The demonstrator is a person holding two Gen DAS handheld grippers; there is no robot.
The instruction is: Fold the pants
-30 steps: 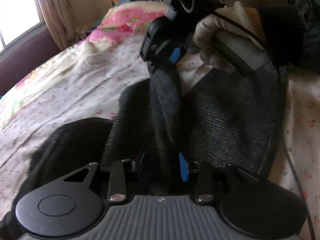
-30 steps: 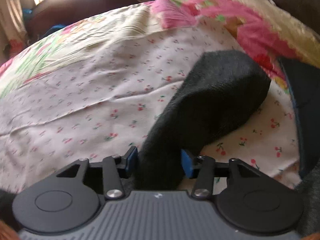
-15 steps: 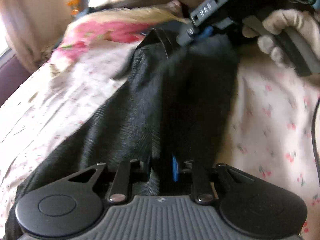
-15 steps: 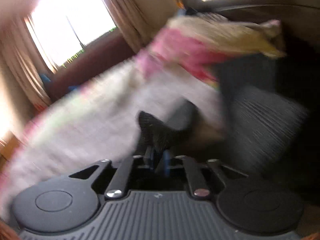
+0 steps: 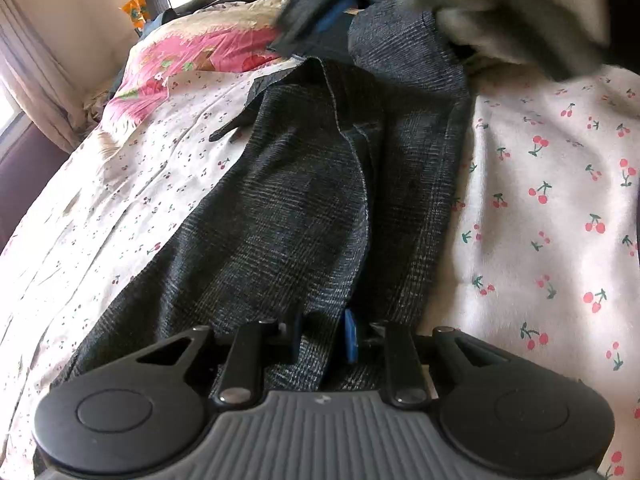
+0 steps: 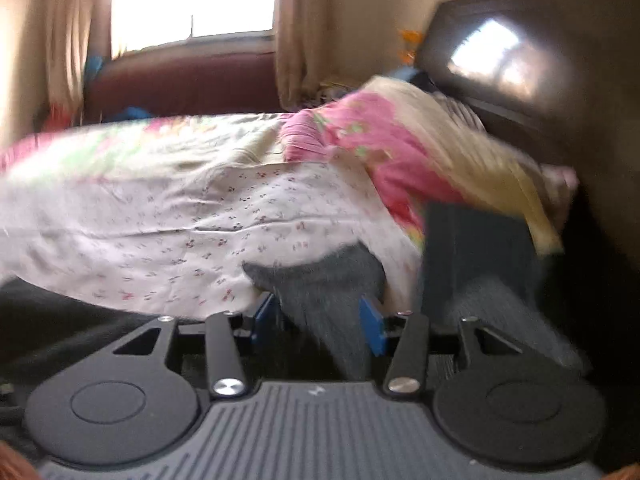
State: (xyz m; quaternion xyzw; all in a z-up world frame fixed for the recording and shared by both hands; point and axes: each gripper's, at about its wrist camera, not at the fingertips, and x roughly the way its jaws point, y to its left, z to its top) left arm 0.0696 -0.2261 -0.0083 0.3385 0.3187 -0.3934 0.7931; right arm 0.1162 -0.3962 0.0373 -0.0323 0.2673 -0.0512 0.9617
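Observation:
Dark grey checked pants lie stretched lengthwise on the cherry-print bed sheet, folded over along their length. My left gripper is shut on the near end of the pants, with cloth pinched between its blue pads. At the far end, blurred, my right gripper is over the cloth in a gloved hand. In the right wrist view the right gripper has its jaws opening, and a flap of the pants hangs loosely between the spread pads.
A pink floral quilt is bunched at the head of the bed, below a dark headboard. A dark blue folded cloth lies beside the quilt. A bright window with curtains is behind a maroon sofa back.
The right gripper carried its end of the pants away toward the quilt, stretching them out long. Its jaws pinched tight and now stand wider. The left gripper kept hold and shifted sideways.

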